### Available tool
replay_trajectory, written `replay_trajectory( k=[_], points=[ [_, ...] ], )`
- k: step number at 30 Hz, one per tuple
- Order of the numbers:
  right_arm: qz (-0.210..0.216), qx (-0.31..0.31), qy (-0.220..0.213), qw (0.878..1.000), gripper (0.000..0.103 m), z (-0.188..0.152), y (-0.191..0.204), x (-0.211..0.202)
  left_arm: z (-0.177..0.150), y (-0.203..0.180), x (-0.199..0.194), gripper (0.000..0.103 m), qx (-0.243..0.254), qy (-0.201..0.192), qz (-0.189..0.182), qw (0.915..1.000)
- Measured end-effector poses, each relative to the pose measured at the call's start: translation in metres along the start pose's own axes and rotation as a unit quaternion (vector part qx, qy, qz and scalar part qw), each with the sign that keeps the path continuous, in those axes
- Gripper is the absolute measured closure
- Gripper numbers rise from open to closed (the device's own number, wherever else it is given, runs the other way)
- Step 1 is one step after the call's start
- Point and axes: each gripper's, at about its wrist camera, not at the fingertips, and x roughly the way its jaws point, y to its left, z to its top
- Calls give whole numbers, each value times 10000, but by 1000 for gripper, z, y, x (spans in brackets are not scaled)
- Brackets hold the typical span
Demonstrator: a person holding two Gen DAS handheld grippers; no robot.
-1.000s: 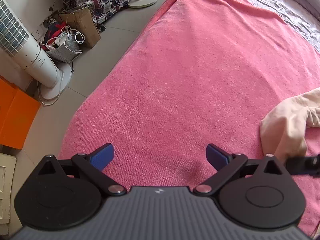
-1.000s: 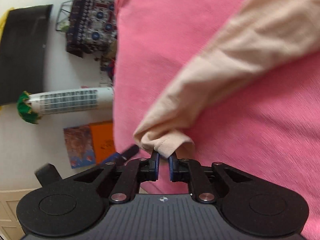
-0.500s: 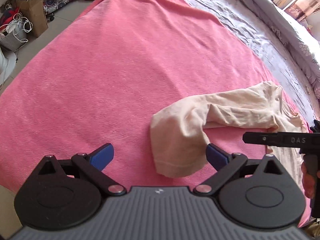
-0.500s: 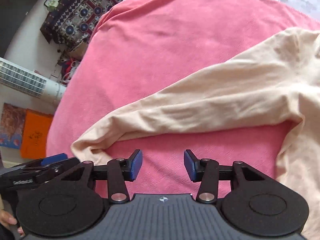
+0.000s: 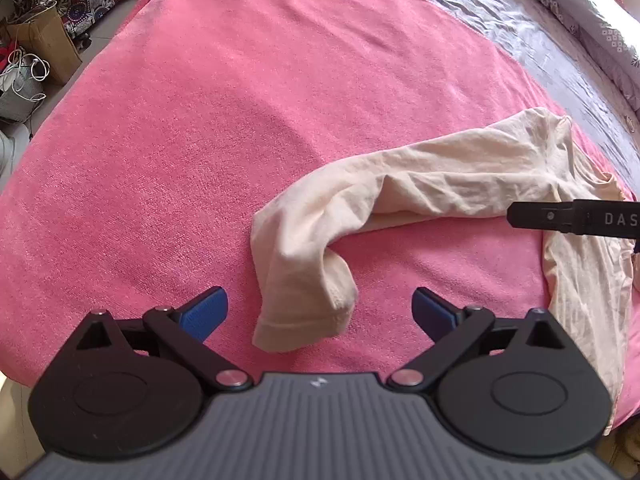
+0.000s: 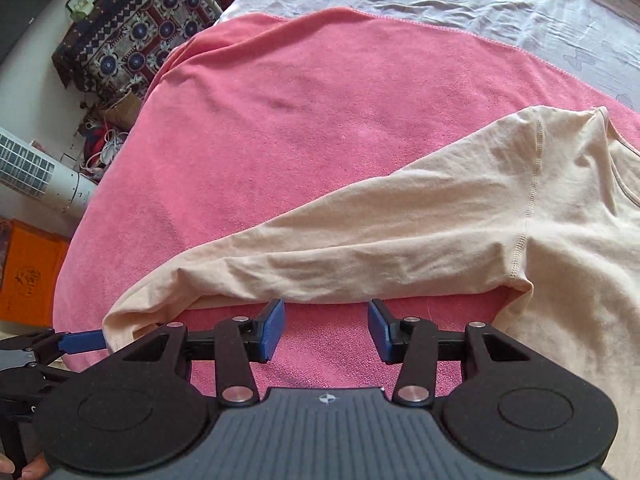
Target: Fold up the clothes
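Observation:
A cream long-sleeved top [image 5: 440,176] lies on the pink blanket [image 5: 240,100], one sleeve stretched out to the left with its cuff [image 5: 304,316] bent back toward me. My left gripper [image 5: 320,312] is open, and the cuff lies between its blue pads without touching them. In the right wrist view the same sleeve [image 6: 360,248] runs across just beyond my right gripper [image 6: 326,330], which is open over bare blanket near the armpit seam. The left gripper's blue pad [image 6: 82,340] shows at the sleeve's cuff end.
The pink blanket covers a bed with a grey-white sheet [image 6: 460,8] beyond it. Off the bed's left edge stand a white tower fan [image 6: 36,176], an orange box [image 6: 28,276], a patterned cloth [image 6: 136,44], a paper bag [image 5: 44,44] and a basket of cables [image 5: 20,88].
The right gripper let go of the sleeve cuff, opened, and moved along the sleeve toward the armpit. The left gripper swung right, bringing the cuff between its open pads.

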Motion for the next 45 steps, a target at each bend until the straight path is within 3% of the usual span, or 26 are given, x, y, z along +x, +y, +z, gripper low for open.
replay_trajectory(
  k=[14,16,18,25,27,33,39,45],
  points=[
    [-26,34,-21,10000,55,-14,-6,-11,-11,-4,9,7,95,43,105,9999],
    [1,12,-31,10000,53,-15,-3,-11,-10,-1,10,16,60,30,120,9999],
    [16,17,-26,10000,53,-15,0,-10,-8,2,11,32,9,27,73,10000],
    [-9,2,-91,10000,53,-14,5,-9,-12,7,6,66,72,-150,27,9999],
    [-43,17,-121,9999,53,-13,5,-9,-14,10,5,90,38,-205,10,9998],
    [-542,187,-302,9979,53,-3,-14,-12,-7,16,-2,95,129,-458,148,9988],
    [-1171,749,-531,9889,51,3,-50,-19,35,18,-14,96,292,-883,323,9951],
    [-1747,1306,-729,9732,46,5,-87,-26,73,29,-50,96,426,-1551,521,9856]
  ],
)
